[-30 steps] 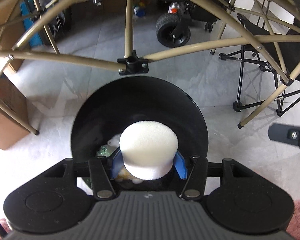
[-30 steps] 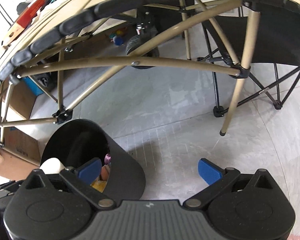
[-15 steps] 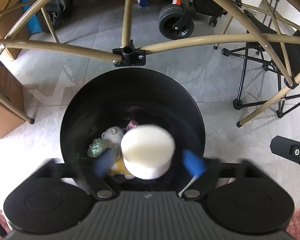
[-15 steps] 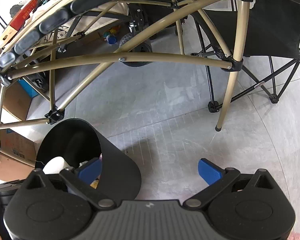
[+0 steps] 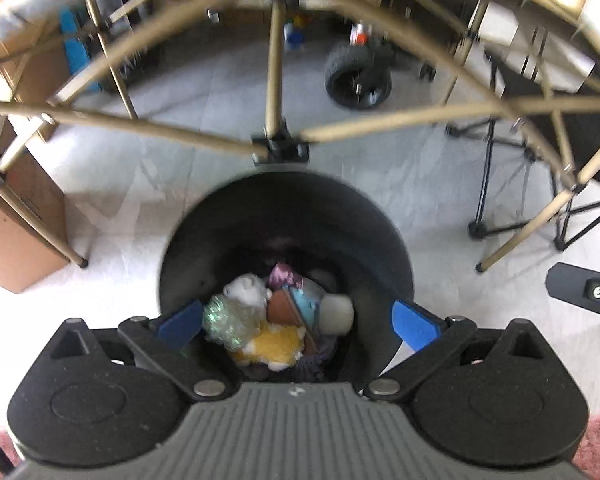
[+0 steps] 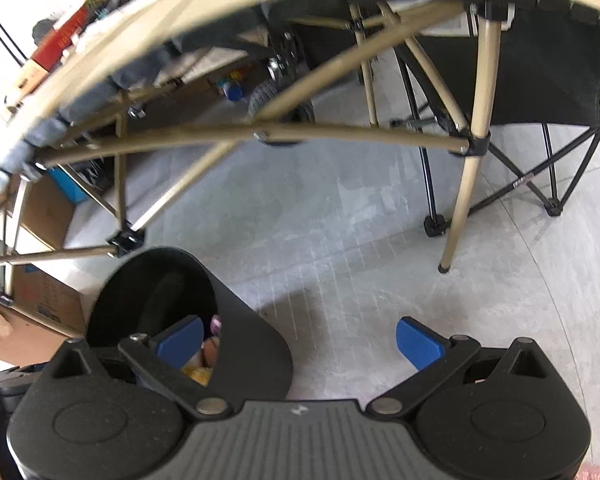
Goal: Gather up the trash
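the left gripper (image 5: 296, 322), pinching the white foam puck (image 5: 337, 314) 1 second ago, now gapes wide above the black bin (image 5: 396, 248), the puck resting among the trash, so that piece looks collected.

Bright daylight, motion-blurred upper frames, fisheye-bent edges, glare on floor (image 5: 204, 92)

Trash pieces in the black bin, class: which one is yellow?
The fluffy yellow piece at the near edge of the pile in the bin, below the white fuzzy piece and the white foam cylinder.
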`<state>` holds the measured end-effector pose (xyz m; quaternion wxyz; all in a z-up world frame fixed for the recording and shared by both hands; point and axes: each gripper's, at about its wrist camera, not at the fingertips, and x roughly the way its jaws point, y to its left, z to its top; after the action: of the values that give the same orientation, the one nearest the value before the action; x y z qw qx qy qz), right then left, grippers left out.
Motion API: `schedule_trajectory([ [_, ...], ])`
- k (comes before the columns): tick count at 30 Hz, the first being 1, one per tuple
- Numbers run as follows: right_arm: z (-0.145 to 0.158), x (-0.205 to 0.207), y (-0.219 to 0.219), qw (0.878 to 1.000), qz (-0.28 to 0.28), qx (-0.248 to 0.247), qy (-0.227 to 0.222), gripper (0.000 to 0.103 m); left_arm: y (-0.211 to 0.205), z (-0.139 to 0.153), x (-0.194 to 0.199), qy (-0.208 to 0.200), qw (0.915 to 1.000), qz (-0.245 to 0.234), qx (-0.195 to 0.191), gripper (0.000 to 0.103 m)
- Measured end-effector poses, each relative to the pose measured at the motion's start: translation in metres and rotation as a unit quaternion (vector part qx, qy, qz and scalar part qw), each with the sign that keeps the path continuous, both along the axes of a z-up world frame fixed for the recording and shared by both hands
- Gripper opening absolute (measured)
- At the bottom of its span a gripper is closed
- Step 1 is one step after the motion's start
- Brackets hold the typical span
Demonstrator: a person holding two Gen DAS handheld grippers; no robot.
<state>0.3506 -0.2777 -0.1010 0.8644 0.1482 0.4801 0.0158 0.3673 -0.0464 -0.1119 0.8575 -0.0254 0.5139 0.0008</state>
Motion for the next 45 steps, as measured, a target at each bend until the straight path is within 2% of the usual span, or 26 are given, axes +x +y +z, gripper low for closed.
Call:
schedule_trajectory([
  [4,0.028,-0.029,0.005,0.998,0.019,0.009,-0.057,0.103,0.016,0.041,-0.036,-0.07,0.9976,-0.003,-0.004,0.103],
  [8,0.052,-0.073,0.013,0.992,0.046,0.016,-0.12,0.103,0.035,0.074,-0.091,-0.141,0.9896,-0.023,0.018,0.103],
  [14,0.062,-0.148,0.028,0.984,0.096,0.008,-0.151,0.103,0.059,0.096,-0.171,-0.198,0.9796,-0.018,0.025,0.103],
  [21,0.079,-0.229,0.045,0.969,0.144,-0.02,-0.198,0.103,0.069,0.101,-0.246,-0.229,0.9725,-0.017,0.035,0.103],
  [27,0.09,-0.278,0.054,0.956,0.169,-0.047,-0.235,0.103,0.072,0.107,-0.286,-0.258,0.9652,-0.013,0.041,0.103],
  [33,0.094,-0.298,0.056,0.952,0.173,-0.048,-0.247,0.103,0.072,0.109,-0.298,-0.265,0.9633,-0.014,0.04,0.103],
  [45,0.098,-0.307,0.052,0.95,0.17,-0.048,-0.257,0.103,0.074,0.112,-0.307,-0.276,0.9603,-0.016,0.037,0.103],
])
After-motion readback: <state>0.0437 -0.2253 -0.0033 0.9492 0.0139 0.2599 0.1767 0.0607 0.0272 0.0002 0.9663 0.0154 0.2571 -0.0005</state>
